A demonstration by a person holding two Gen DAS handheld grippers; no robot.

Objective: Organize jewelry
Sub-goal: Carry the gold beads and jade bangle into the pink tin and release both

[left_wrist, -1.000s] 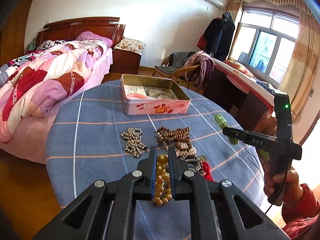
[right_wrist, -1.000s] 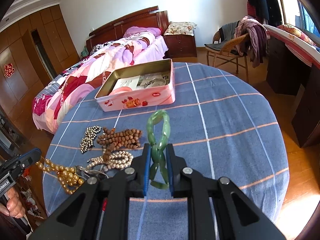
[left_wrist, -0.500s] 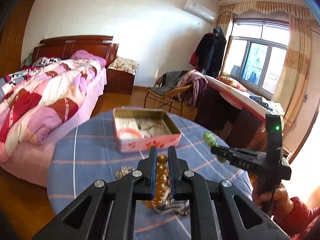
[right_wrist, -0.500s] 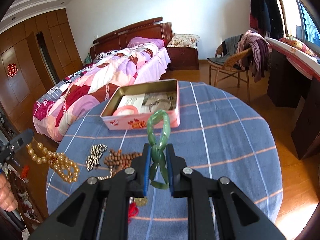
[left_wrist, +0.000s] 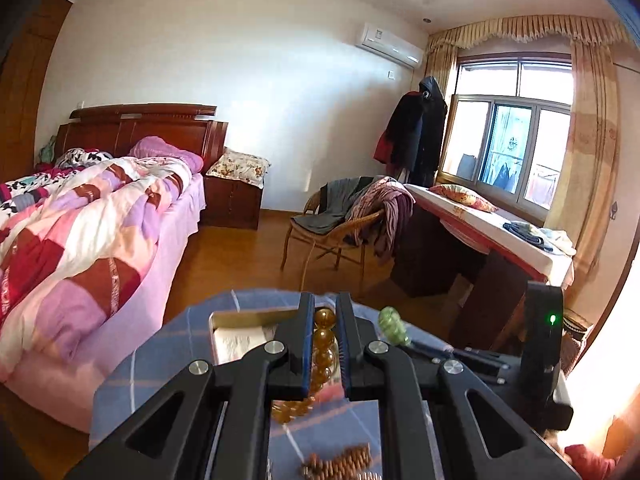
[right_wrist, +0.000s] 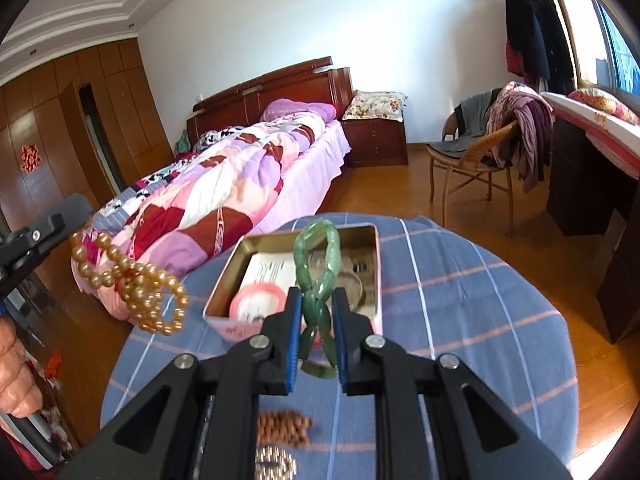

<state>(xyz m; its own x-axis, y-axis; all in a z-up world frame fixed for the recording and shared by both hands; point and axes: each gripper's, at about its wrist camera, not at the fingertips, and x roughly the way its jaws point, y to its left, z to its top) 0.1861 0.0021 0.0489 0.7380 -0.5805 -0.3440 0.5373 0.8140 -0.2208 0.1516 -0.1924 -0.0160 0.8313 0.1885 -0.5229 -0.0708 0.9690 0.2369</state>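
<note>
The left tool is closed tight on a string of gold beads, which is held up in the air and hangs down in loops beside the bench. The right tool is closed tight on a green bracelet, which is held up just over the open tin. Brown beads are left lying on the bench.

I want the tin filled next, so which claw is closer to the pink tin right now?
Right, as far as the views show. The right claw, shut on the green bracelet, hangs over the pink tin. The left claw, carrying the amber beads, is off to its left side.
</note>
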